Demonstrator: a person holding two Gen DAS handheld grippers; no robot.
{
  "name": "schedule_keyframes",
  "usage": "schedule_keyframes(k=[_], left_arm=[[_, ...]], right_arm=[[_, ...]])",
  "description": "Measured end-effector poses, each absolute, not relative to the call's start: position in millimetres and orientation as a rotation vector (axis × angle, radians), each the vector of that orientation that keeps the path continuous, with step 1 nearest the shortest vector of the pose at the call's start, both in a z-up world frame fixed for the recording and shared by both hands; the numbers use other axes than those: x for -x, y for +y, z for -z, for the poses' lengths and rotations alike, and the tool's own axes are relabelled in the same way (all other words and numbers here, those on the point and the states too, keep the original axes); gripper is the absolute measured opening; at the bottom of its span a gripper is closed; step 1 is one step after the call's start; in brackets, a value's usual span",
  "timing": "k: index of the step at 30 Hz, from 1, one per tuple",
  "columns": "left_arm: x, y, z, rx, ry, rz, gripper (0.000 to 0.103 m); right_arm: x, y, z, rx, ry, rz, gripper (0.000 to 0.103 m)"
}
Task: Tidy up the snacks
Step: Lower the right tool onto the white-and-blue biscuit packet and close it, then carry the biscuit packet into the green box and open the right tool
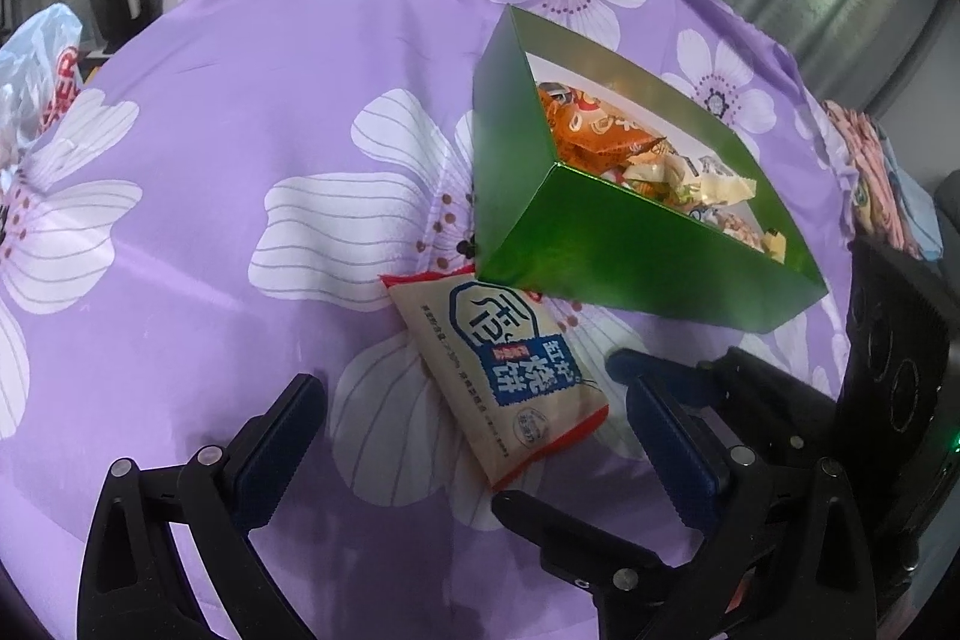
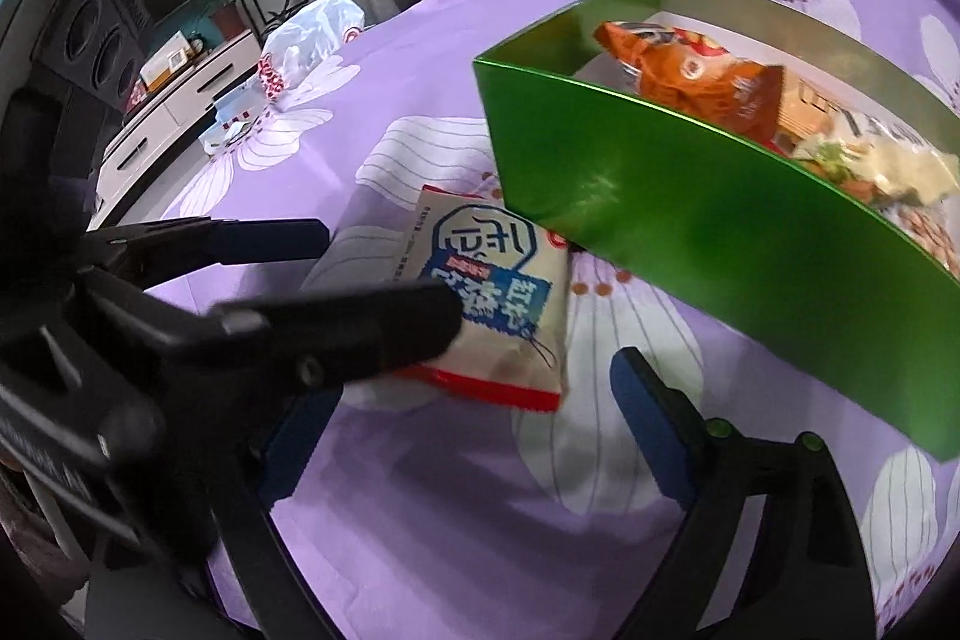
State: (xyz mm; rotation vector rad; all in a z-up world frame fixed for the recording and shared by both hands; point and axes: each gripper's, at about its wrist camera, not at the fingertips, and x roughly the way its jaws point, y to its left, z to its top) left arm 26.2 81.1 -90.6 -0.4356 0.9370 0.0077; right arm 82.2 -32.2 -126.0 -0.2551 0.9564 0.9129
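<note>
1. The cream snack packet, with red crimped ends, is showing a blue panel with large white Chinese characters reading 烧饼; the characters beside them are not clearly legible.
2. Above that panel the same packet is carrying a blue-outlined emblem enclosing one large stylised character, not readable with certainty.
3. A line of small print is running along the packet's edge; too small to read.
4. The white plastic bag is bearing red lettering, only partly visible and unreadable.
5. The orange packet inside the green box is displaying printed marks, blurred and illegible.
</note>
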Motion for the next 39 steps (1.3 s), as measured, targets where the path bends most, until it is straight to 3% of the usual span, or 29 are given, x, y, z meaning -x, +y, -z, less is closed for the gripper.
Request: schedule_keyframes(k=[5, 9, 11, 14, 19, 39], left_arm=[[-32, 78, 94, 0.409, 0.945, 0.006, 0.087], [-34, 78, 97, 0.407, 0.943, 0.013, 0.084], [-35, 77, 98, 0.408, 0.941, 0.025, 0.071], [-38, 74, 100, 0.393, 0.944, 0.032, 0.061], [-39, 73, 100, 0.394, 0.945, 0.029, 0.054], [-1, 60, 76, 0.407, 0.899, 0.045, 0.053]], right_arm=[[-88, -23, 128, 0.282, 0.947, -0.942, 0.087], [-92, -15, 130, 0.308, 0.941, -0.960, 0.084], [-93, -11, 130, 0.320, 0.939, -0.968, 0.081], [-92, -7, 131, 0.345, 0.934, -0.963, 0.078], [-91, -5, 130, 0.357, 0.924, -0.955, 0.076], [-48, -19, 108, 0.282, 0.886, -0.950, 0.075]])
